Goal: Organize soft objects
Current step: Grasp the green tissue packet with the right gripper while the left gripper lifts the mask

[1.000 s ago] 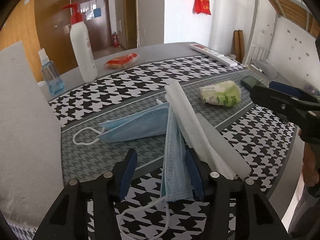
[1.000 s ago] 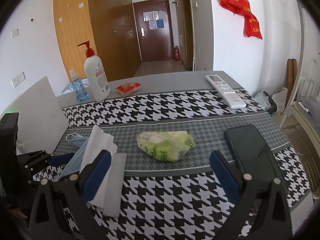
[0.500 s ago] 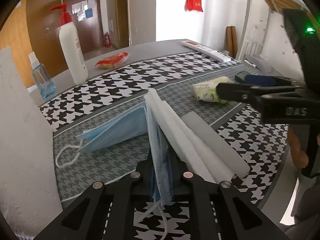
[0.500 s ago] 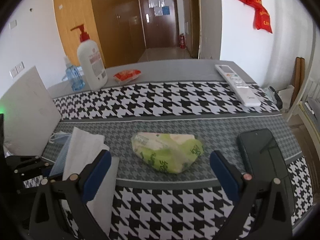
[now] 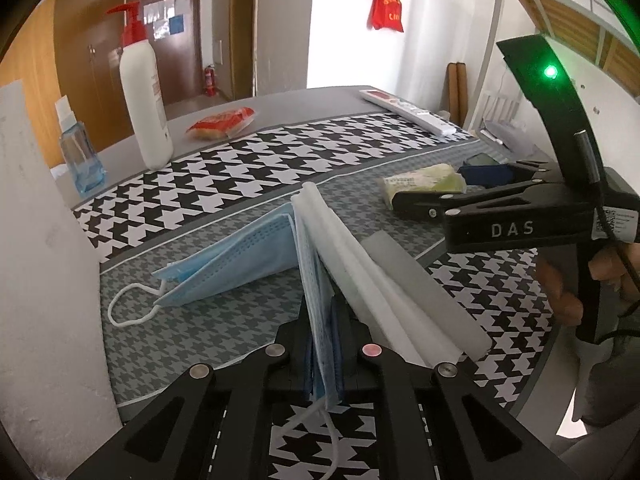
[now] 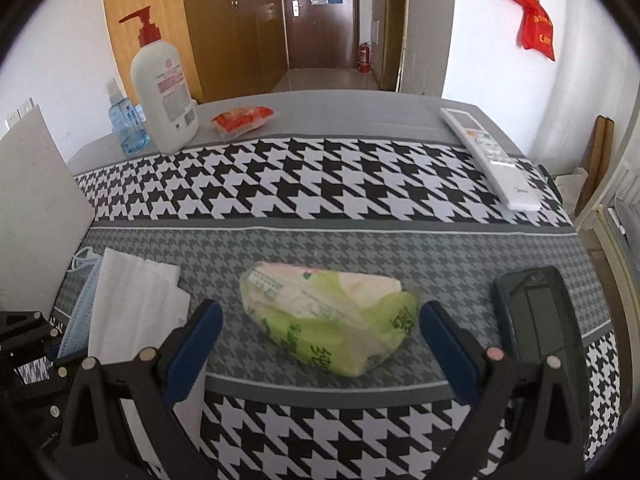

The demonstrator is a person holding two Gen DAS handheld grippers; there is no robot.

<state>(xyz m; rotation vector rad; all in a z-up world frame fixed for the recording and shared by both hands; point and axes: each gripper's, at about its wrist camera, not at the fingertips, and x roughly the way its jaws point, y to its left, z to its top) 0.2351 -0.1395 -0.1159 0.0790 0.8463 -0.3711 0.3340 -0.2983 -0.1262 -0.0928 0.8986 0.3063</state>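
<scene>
My left gripper (image 5: 322, 320) is shut on the near edge of a blue face mask (image 5: 320, 300), which stands on edge between the pads. A white mask (image 5: 368, 280) leans against it on the right. Another blue mask (image 5: 236, 260) lies flat to the left with its ear loop out. In the right wrist view my right gripper (image 6: 320, 316) stands open around a green tissue pack (image 6: 332, 320), one pad on each side, neither touching. The white mask (image 6: 132, 296) and the blue mask (image 6: 78, 312) show at lower left there.
On the houndstooth cloth (image 6: 320, 180) lie a black phone (image 6: 540, 320), a white remote (image 6: 492, 160) and a red snack pack (image 6: 242, 118). A pump bottle (image 6: 164, 92) and a blue spray bottle (image 6: 124, 120) stand at back left. A white board (image 5: 40, 280) leans on the left.
My left gripper closed on the blue mask and lifted its edge upright. The right gripper moved forward and down until the green tissue pack sits between its open pads.
</scene>
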